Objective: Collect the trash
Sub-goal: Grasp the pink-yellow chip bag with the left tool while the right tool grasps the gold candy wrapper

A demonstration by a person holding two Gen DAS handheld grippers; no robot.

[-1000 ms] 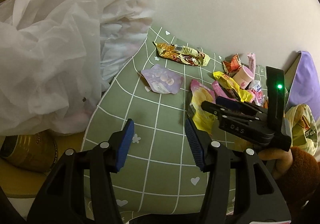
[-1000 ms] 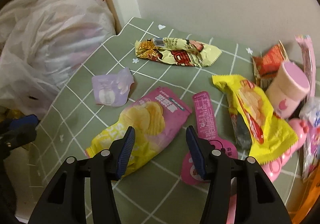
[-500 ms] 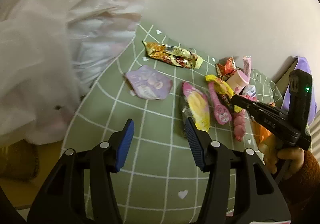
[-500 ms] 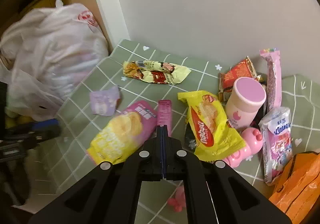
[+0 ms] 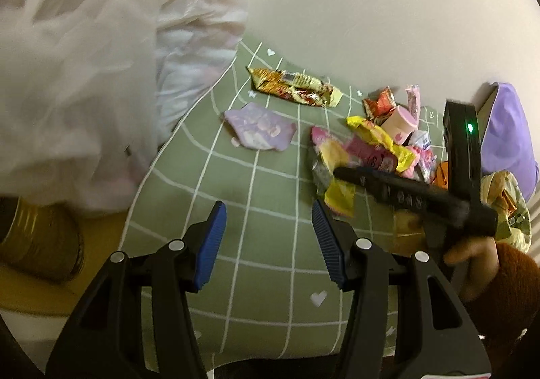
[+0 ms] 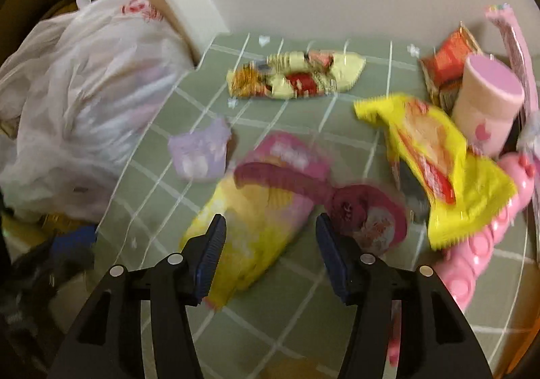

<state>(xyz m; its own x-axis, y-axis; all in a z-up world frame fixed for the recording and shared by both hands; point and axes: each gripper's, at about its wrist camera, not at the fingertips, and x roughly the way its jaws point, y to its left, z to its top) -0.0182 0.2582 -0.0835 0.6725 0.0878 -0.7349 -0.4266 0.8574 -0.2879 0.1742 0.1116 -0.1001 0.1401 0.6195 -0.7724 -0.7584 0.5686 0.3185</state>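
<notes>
Snack wrappers lie on a green grid cloth point(image 5: 270, 196). A pink and yellow chip bag point(image 6: 256, 220) lies just ahead of my right gripper point(image 6: 270, 244), which is open and empty above it. A pink spoon-shaped packet point(image 6: 341, 200) lies across the bag, blurred. A lilac wrapper point(image 6: 200, 154), a gold and red wrapper point(image 6: 297, 78) and a yellow packet point(image 6: 438, 156) lie around. My left gripper point(image 5: 268, 233) is open and empty over bare cloth. A white plastic bag point(image 5: 94, 68) sits at the left.
A pink cup point(image 6: 486, 102), a red sachet point(image 6: 449, 58) and a pink toy point(image 6: 489, 230) crowd the right. A gold tin point(image 5: 37, 240) stands under the bag. A purple cushion point(image 5: 506, 139) is at the far right. A wall is close behind.
The right gripper was open, shut half a second ago, and is open again, low over the chip bag. The pink packet has shifted across the bag. The left gripper stays open.
</notes>
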